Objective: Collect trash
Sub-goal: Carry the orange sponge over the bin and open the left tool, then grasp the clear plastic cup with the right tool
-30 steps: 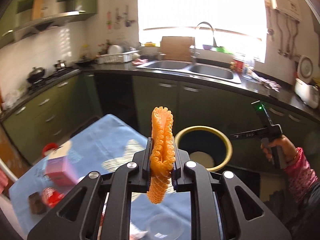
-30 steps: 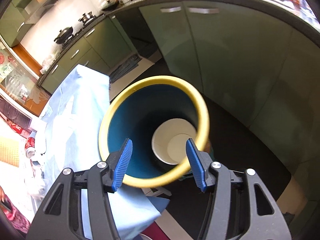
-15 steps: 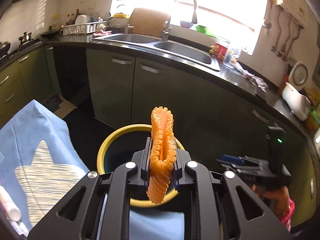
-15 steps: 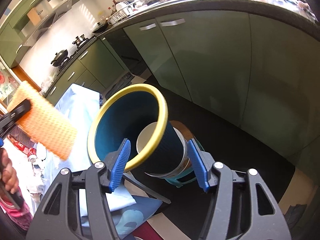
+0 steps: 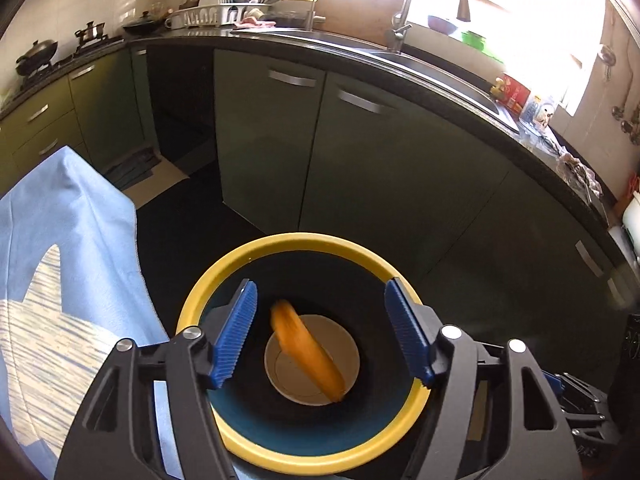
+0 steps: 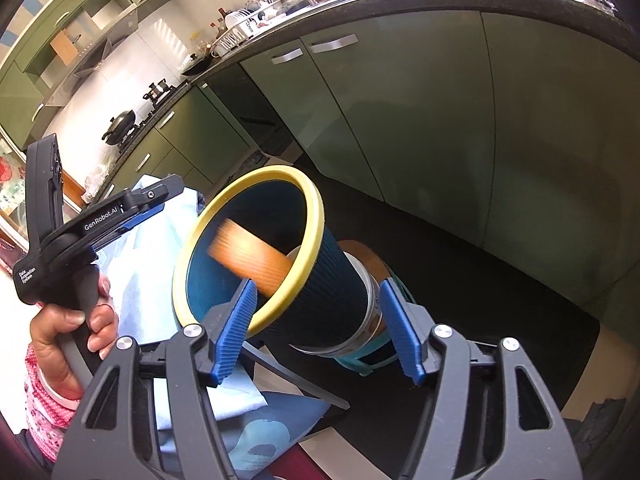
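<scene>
Since my left gripper has just been opening, jaws apart and empty, the orange foam net drops inside the yellow-rimmed bin. It looks light and squashy; I'd pinch its middle. Right gripper straddles the bin, pads apparently clear.

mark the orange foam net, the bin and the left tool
orange foam net (image 5: 306,354), left wrist view, blurred middle.
bin (image 5: 304,238), left wrist view, yellow rim, far side.
left tool (image 5: 320,334), left wrist view, between its fingertips.

Left tool just opened, right tool apparently open
</scene>
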### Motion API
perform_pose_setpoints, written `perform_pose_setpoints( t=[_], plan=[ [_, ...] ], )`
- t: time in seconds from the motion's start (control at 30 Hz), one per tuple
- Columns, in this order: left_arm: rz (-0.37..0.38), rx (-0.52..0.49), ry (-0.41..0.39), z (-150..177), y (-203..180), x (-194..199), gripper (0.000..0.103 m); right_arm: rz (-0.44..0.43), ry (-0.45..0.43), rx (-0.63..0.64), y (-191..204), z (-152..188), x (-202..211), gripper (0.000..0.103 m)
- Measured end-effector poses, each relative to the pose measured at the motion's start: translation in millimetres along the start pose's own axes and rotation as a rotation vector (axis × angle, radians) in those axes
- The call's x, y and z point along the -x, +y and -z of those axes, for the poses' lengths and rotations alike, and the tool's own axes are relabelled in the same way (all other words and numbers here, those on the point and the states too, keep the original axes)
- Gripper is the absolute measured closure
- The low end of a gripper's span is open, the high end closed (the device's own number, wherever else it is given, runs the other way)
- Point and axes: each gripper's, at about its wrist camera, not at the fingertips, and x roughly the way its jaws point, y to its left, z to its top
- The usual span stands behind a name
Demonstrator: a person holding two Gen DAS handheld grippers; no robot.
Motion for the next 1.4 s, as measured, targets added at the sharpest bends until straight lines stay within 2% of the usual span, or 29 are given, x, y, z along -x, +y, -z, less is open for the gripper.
perform_pose_setpoints(
  t=[0.13,0.27,0.4,0.5,0.63,0.8,0.93,1.03,1.17,1.27,1.4],
  plan=[
    [-0.005,-0.009,-0.055,1.6,6.1,43.2,0.025,0.007,-0.012,0.010,6.8,2.5,-3.1,0.040],
    [-0.005,-0.016,-0.151,12.0,18.4,112.6,0.015,-0.014,0.014,0.039,23.0,6.1,-15.5,0.039],
    [-0.063,-0.012,-0.250,31.3,48.5,182.6,0.012,-0.032,0.044,0.106,52.6,12.9,-26.9,0.039],
    [-0.119,0.034,-0.282,47.7,83.3,225.4,0.009,-0.064,0.060,0.190,84.8,20.9,-30.2,0.039],
    [-0.215,0.115,-0.311,75.6,135.2,275.6,0.009,-0.144,0.078,0.323,135.1,38.1,-26.5,0.039],
    [-0.389,0.211,-0.349,123.7,194.7,333.1,0.006,-0.349,0.090,0.585,211.8,75.9,-11.7,0.031],
    [-0.452,0.279,-0.354,158.1,229.1,363.7,0.006,-0.438,0.088,0.782,264.7,110.9,-6.7,0.018],
    [-0.479,0.318,-0.350,182.3,247.5,378.3,0.005,-0.461,0.105,0.874,294.7,133.3,-14.9,0.015],
    [-0.486,0.354,-0.350,202.1,259.8,386.3,0.005,-0.434,0.130,0.904,318.2,151.1,-35.1,0.015],
    [-0.492,0.376,-0.346,210.3,266.7,388.1,0.005,-0.409,0.127,0.876,328.7,151.4,-47.5,0.014],
    [-0.493,0.402,-0.347,217.2,273.2,389.3,0.005,-0.419,0.132,0.851,333.1,150.4,-54.3,0.014]
  ],
)
